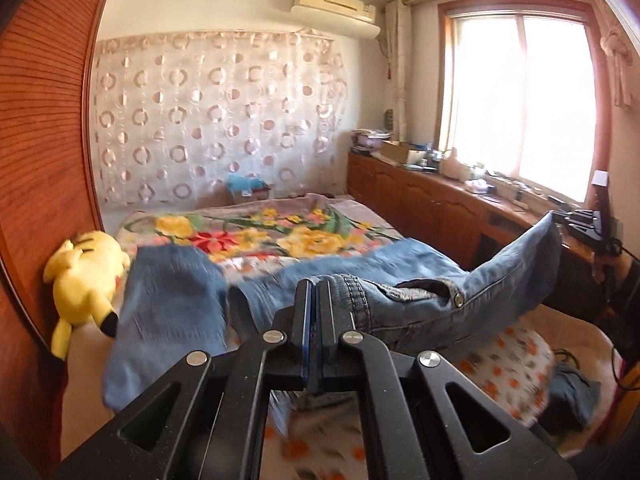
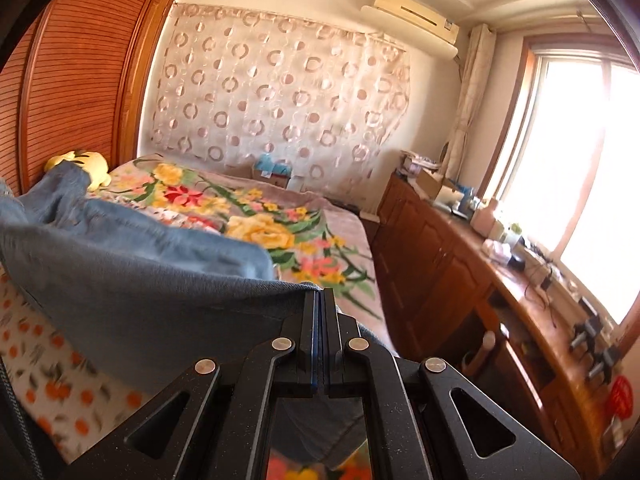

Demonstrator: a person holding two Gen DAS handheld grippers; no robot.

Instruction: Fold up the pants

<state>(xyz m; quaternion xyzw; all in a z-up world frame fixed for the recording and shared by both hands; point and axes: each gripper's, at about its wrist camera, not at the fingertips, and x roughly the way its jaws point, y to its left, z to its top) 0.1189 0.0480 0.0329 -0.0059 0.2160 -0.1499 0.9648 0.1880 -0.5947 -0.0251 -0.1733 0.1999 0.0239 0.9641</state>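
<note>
We find the left gripper [image 1: 315, 292] and right gripper [image 2: 322, 300] each clamped on the jeans [image 1: 400, 280], held above the bed [image 1: 520, 356], legs trailing toward 10 o'clock; we judge the spreading step in hand, next calling for laying them flat.

A bright sunlit window [image 1: 520, 100] fills the upper right above a long cluttered wooden cabinet [image 1: 432, 204]. A circle-patterned sheer curtain [image 1: 216, 120] covers the far wall; a slatted wooden wardrobe door [image 1: 44, 120] stands left.

Blue denim pants [image 1: 176, 292], floral blanket [image 1: 260, 232]
</note>
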